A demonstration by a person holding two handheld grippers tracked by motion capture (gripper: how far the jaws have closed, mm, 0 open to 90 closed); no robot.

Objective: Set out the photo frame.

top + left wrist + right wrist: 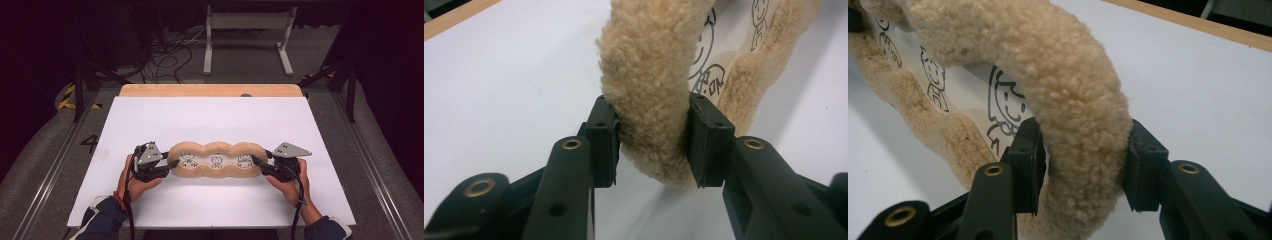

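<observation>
A person is holding a hand-held gripper in each hand over a white worktop [210, 200], one at each end of a long fleecy cushion [216, 161].

The cushion is lying flat near the middle of the worktop, running from left to right. It is tan and woolly round its wavy rim, and its pale inner panel is showing three small line drawings of cartoon figures [216, 161] in a row.

The left hand-held gripper [172, 163] is sitting at the cushion's left end. In the left gripper view its two black jaws are standing either side of the fleecy rim [649, 100], with the pads pressing into the pile on both sides, so it is clamped on the cushion.

The right hand-held gripper [256, 161] is sitting at the cushion's right end. In the right gripper view its jaws are likewise flanking the thick woolly rim [1073, 115], the fleece bulging between the pads, so it too is clamped on the cushion.

A wooden edge [210, 90] is showing along the far side of the worktop.
</observation>
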